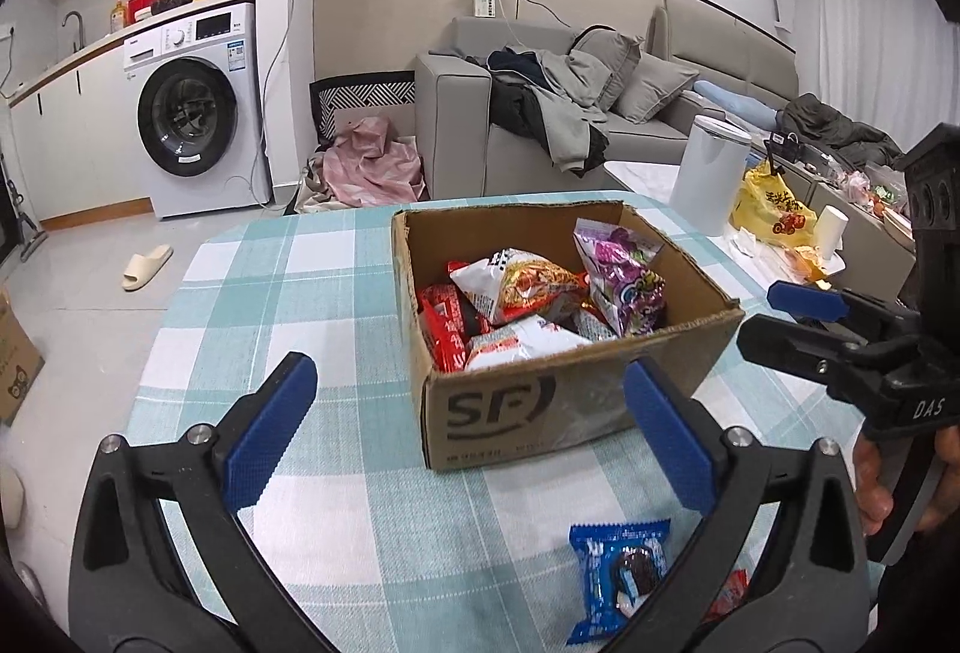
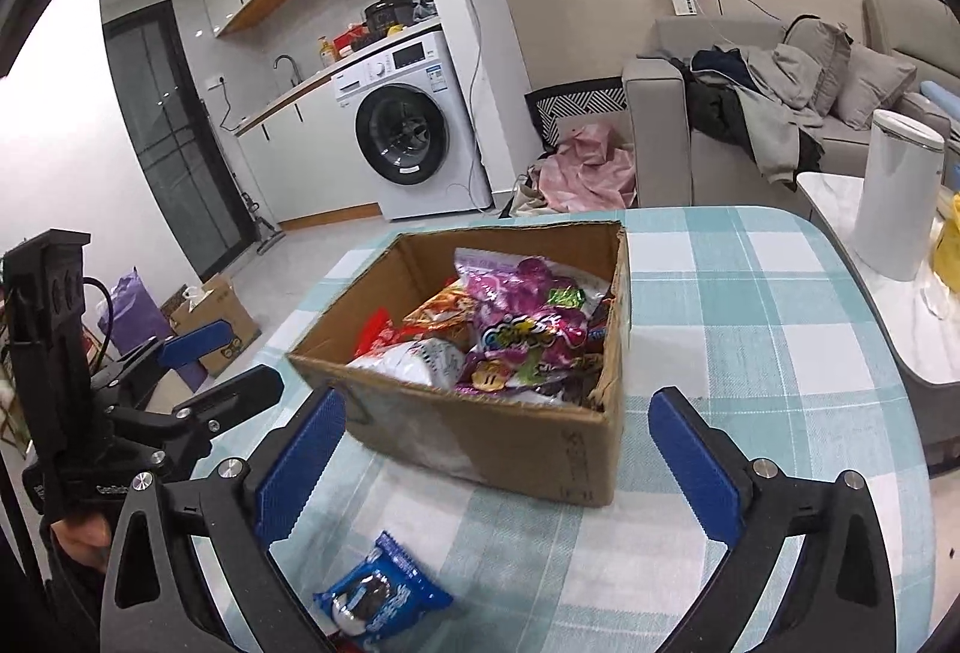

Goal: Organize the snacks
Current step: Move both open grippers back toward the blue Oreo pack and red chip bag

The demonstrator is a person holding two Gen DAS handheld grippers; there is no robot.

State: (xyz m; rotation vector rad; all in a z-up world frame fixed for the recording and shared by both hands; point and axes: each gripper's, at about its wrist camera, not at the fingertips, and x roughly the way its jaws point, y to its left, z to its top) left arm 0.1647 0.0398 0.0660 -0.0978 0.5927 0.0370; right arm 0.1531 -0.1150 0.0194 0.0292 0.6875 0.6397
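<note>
An open cardboard box (image 1: 540,413) (image 2: 522,437) stands on the checked tablecloth, filled with several snack packs: a purple candy bag (image 1: 624,275) (image 2: 528,317), an orange-and-white noodle pack (image 1: 516,281) and red packs (image 1: 447,329). A blue cookie packet (image 1: 618,575) (image 2: 381,596) lies on the cloth in front of the box. My left gripper (image 1: 474,431) is open just short of the box, nothing between its fingers. My right gripper (image 2: 498,461) is open too, empty, with the cookie packet below its left finger (image 2: 300,461). Each gripper shows at the edge of the other's view.
A red wrapper (image 1: 729,596) peeks out beside the cookie packet. A white bin (image 1: 708,173) and a yellow bag (image 1: 771,209) stand on a side table to the right. Behind are a sofa (image 1: 540,113) with clothes, a washing machine (image 1: 192,113) and a slipper (image 1: 147,266) on the floor.
</note>
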